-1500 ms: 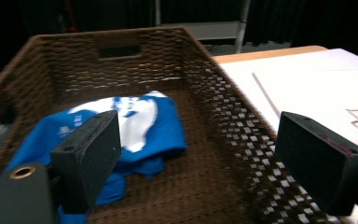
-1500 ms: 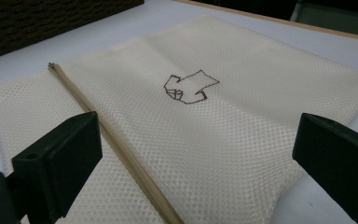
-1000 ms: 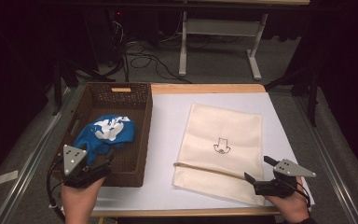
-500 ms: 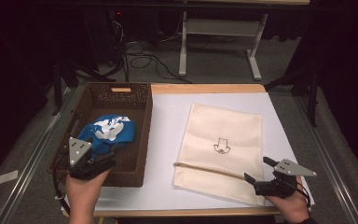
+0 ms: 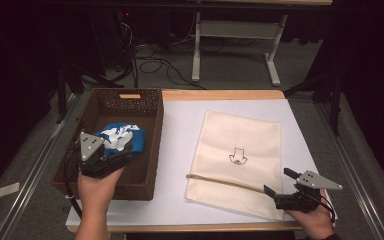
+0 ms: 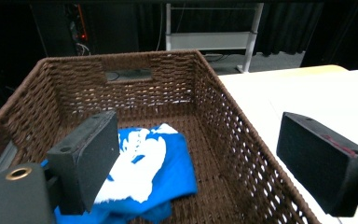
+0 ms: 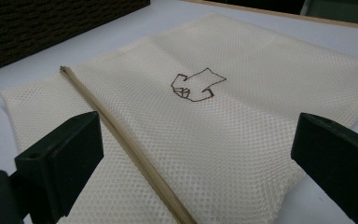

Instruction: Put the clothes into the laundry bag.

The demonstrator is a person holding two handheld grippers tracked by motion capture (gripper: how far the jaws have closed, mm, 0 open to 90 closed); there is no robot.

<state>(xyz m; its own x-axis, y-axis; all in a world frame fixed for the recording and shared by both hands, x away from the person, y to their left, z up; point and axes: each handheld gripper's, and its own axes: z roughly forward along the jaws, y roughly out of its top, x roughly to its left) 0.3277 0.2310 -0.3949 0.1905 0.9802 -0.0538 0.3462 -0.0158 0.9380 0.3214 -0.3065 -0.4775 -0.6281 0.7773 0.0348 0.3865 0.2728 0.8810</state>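
A brown wicker basket point(image 5: 150, 145) stands on the left of the table and holds a crumpled blue and white cloth point(image 5: 122, 137). My left gripper point(image 5: 111, 159) hangs open over the basket's near end, just short of the blue and white cloth point(image 6: 142, 170). A cream mesh bag point(image 5: 237, 155) with a small dark drawing lies flat on the white sheet to the right. Its zipper strip point(image 7: 126, 147) runs across its near part. My right gripper point(image 5: 278, 192) rests open at the bag's near right corner, nothing between its jaws.
The white sheet point(image 5: 180, 130) covers the wooden table between the wicker basket point(image 6: 223, 126) and the mesh bag point(image 7: 242, 121). Metal rails run along both table sides. Behind the table are a desk frame point(image 5: 232, 45) and cables on the floor.
My left gripper moved forward and up from the basket's near rim to above the basket's inside, closer to the cloth. The right gripper stayed where it was.
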